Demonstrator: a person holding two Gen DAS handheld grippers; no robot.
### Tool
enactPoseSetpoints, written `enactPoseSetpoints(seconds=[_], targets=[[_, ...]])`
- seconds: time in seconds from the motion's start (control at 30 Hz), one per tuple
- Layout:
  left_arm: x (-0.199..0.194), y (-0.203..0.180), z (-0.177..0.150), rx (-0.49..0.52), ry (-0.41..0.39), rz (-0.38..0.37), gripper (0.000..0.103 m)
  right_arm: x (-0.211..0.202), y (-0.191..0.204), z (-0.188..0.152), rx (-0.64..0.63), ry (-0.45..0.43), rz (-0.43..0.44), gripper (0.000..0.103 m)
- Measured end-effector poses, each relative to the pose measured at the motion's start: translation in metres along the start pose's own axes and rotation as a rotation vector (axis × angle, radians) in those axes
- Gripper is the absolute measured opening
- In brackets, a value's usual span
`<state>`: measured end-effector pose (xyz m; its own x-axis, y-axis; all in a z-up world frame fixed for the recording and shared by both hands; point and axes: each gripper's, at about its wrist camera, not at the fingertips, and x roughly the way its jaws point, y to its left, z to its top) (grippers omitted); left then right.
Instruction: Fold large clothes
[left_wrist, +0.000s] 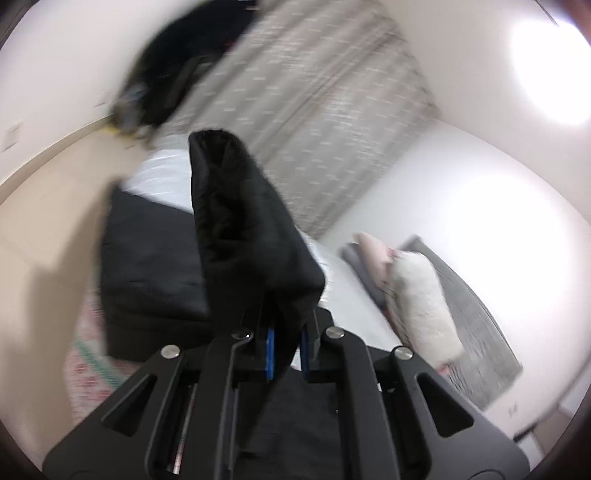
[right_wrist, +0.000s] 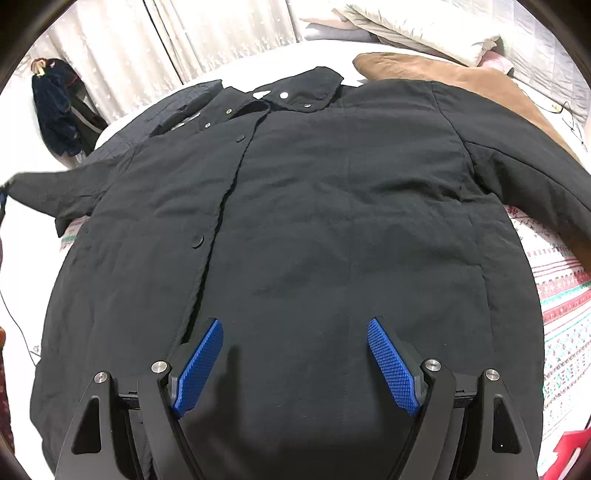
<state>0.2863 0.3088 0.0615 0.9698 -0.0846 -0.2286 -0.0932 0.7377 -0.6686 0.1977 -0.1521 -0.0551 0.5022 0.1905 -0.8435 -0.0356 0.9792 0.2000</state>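
Note:
A large black coat (right_wrist: 314, 221) lies spread front-up on the bed, snaps along its placket and collar at the far end. My right gripper (right_wrist: 295, 328) hovers open just above its lower middle, blue pads (right_wrist: 199, 365) wide apart with nothing between them. In the left wrist view, my left gripper (left_wrist: 287, 332) is shut on the coat's black sleeve (left_wrist: 240, 221), which stands up from the jaws and hides the fingertips. The same sleeve (right_wrist: 48, 192) stretches off toward the left edge in the right wrist view. The coat's body (left_wrist: 147, 258) lies below and to the left.
The bed has a white sheet with a red and green pattern (right_wrist: 565, 295). A brown cushion (right_wrist: 461, 81) and white pillows (right_wrist: 406, 26) sit at its head. Pale curtains (right_wrist: 166, 37) hang behind, with dark clothes (right_wrist: 62, 110) hanging at the far left.

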Motion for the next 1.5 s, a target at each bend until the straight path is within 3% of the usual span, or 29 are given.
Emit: enactPoseSetpoints(seconds=[0.13, 0.3, 0.47, 0.67, 0.7, 0.77, 0.87, 0.9, 0.97, 1.03, 1.13, 1.2, 1.23, 1.33, 1.5], targets=[[0.016, -0.059, -0.018, 0.110, 0.067, -0.112, 0.011, -0.002, -0.002, 0.000, 0.010, -0.004, 0.003, 0.082], [0.039, -0.118, -0.068, 0.190, 0.186, -0.206, 0.011, -0.006, -0.005, 0.001, 0.021, -0.014, 0.009, 0.082], [0.068, -0.151, -0.128, 0.219, 0.317, -0.243, 0.011, -0.005, -0.011, 0.002, 0.042, -0.012, 0.010, 0.082], [0.104, -0.175, -0.202, 0.281, 0.508, -0.216, 0.011, -0.001, -0.014, 0.001, 0.051, -0.002, 0.011, 0.082], [0.108, -0.179, -0.212, 0.315, 0.547, -0.209, 0.014, 0.000, -0.015, 0.001, 0.051, -0.002, 0.011, 0.082], [0.115, -0.186, -0.238, 0.402, 0.680, -0.186, 0.030, 0.001, -0.016, 0.001, 0.054, -0.002, 0.011, 0.082], [0.113, -0.181, -0.259, 0.444, 0.824, -0.209, 0.043, 0.002, -0.021, 0.002, 0.069, -0.007, 0.011, 0.082], [0.107, -0.180, -0.256, 0.460, 0.834, -0.225, 0.045, 0.002, -0.022, 0.002, 0.075, -0.010, 0.013, 0.082], [0.090, -0.179, -0.246, 0.497, 0.802, -0.245, 0.060, 0.002, -0.025, 0.003, 0.090, -0.011, 0.022, 0.082], [0.073, -0.169, -0.215, 0.533, 0.740, -0.255, 0.066, 0.001, -0.028, 0.003, 0.116, 0.000, 0.045, 0.082], [0.085, -0.141, -0.172, 0.568, 0.671, -0.188, 0.067, -0.003, -0.026, 0.007, 0.126, 0.018, 0.090, 0.082], [0.095, -0.116, -0.146, 0.591, 0.619, -0.096, 0.067, -0.005, -0.021, 0.019, 0.140, 0.007, 0.158, 0.082], [0.095, -0.103, -0.136, 0.592, 0.598, -0.049, 0.066, -0.003, -0.018, 0.026, 0.154, 0.009, 0.187, 0.082], [0.099, -0.059, -0.105, 0.549, 0.531, 0.098, 0.041, 0.015, -0.003, 0.051, 0.193, 0.037, 0.243, 0.082], [0.105, -0.031, -0.115, 0.479, 0.521, 0.136, 0.037, 0.075, 0.015, 0.093, 0.312, 0.034, 0.339, 0.079]])
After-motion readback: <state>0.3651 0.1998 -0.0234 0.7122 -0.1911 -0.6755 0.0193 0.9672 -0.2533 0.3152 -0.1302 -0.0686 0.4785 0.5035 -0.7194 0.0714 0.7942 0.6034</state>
